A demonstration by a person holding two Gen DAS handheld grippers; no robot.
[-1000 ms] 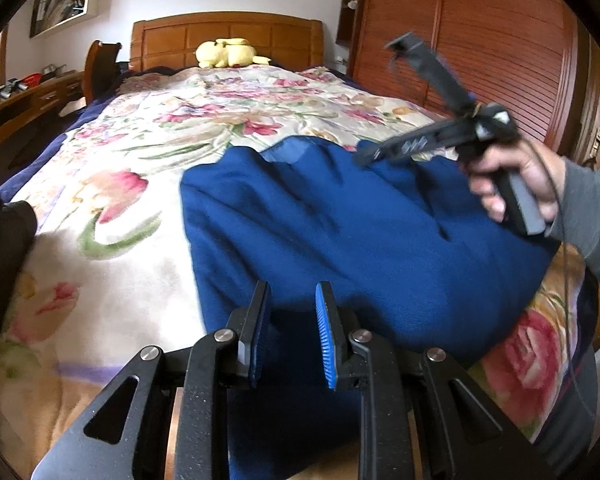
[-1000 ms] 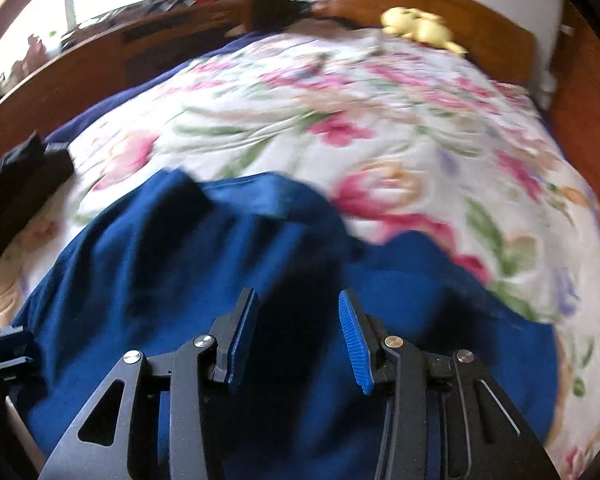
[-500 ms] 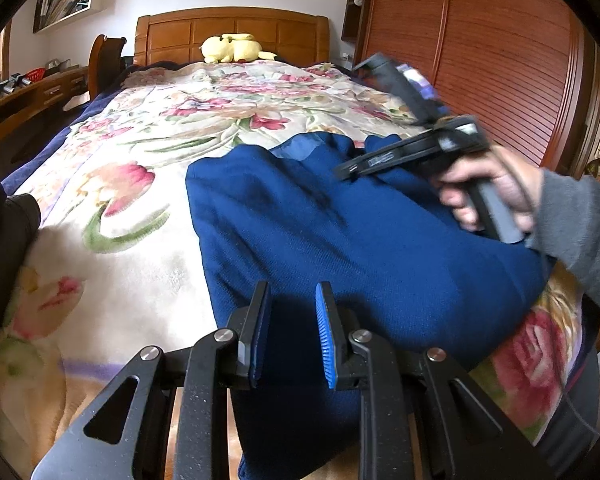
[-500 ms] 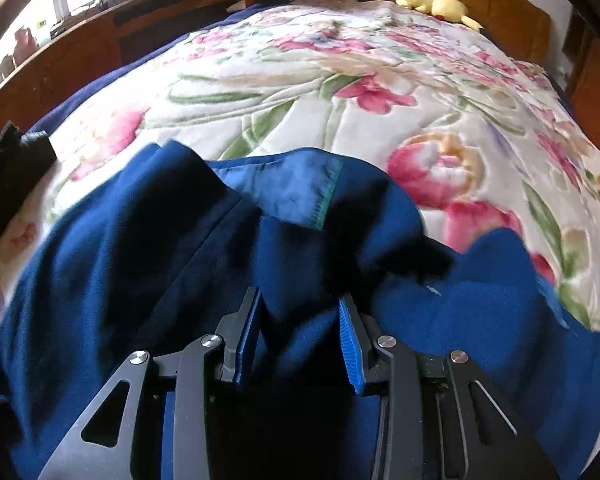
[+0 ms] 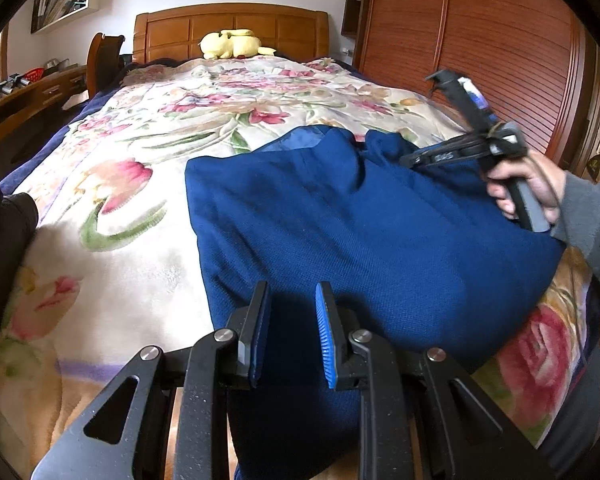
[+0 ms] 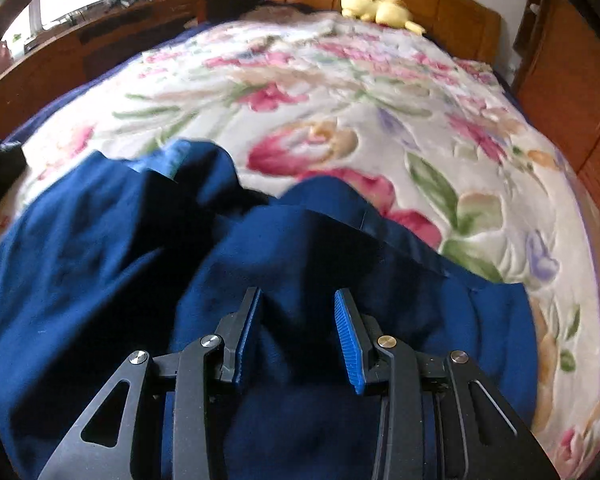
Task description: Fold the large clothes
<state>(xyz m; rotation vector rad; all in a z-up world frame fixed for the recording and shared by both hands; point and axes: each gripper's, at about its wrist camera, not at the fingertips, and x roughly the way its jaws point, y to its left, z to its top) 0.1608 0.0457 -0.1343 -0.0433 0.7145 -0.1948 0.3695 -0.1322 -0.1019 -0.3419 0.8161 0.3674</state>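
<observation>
A large dark blue garment [image 5: 360, 232] lies folded over on the near end of the floral bed cover [image 5: 148, 168]. Its lighter lining shows at the far edge. My left gripper [image 5: 292, 312] is open and empty, low over the garment's near edge. My right gripper [image 6: 296, 320] is open and empty, just above the garment's [image 6: 140, 264] rumpled right part. The right gripper also shows in the left wrist view [image 5: 408, 160], held in a hand over the garment's far right corner.
A yellow plush toy [image 5: 232, 44] sits by the wooden headboard [image 5: 228, 24]. A wooden wardrobe [image 5: 480, 40] runs along the right side. A desk [image 5: 24, 96] and a chair stand on the left. Dark clothing [image 5: 4, 232] lies at the bed's left edge.
My right gripper moved down toward the garment, then pulled back and opened wider. The garment's far right part now lies lower and more rumpled. My left gripper stayed put.
</observation>
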